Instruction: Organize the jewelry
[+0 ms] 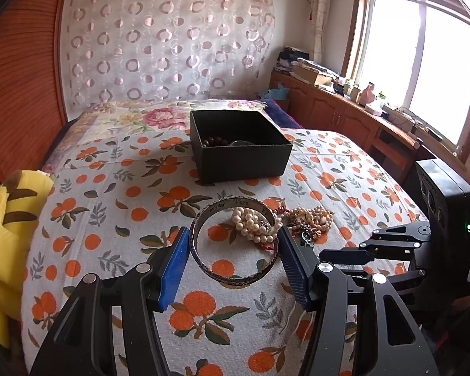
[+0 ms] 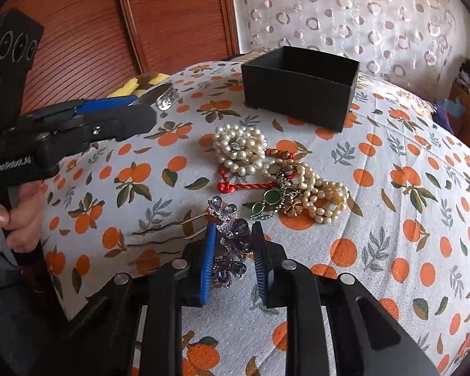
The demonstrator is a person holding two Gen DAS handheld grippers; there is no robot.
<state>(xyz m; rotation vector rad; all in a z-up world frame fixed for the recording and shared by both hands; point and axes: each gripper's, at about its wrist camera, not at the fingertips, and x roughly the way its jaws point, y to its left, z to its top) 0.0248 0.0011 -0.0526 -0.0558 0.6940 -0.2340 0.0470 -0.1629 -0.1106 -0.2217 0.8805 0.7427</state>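
My left gripper [image 1: 232, 247] is shut on a silver bangle [image 1: 203, 264] and holds it above the bed; it also shows in the right wrist view [image 2: 163, 101]. My right gripper [image 2: 233, 241] is shut on a purple jeweled hair comb [image 2: 232, 244], whose wavy prongs lie on the cover. A pile of pearl strands [image 2: 241, 150], a red cord [image 2: 247, 185], green stones and a gold flower lies between the grippers and an open black box [image 1: 241, 153]. The box also shows in the right wrist view [image 2: 300, 87] and holds dark beads [image 1: 216, 141].
The bed has an orange-print cover [image 1: 134, 200]. A yellow plush toy [image 1: 12, 235] sits at its left edge. A wooden wardrobe [image 2: 87, 31] stands beside the bed. A cluttered wooden cabinet [image 1: 335, 106] runs under the window on the right.
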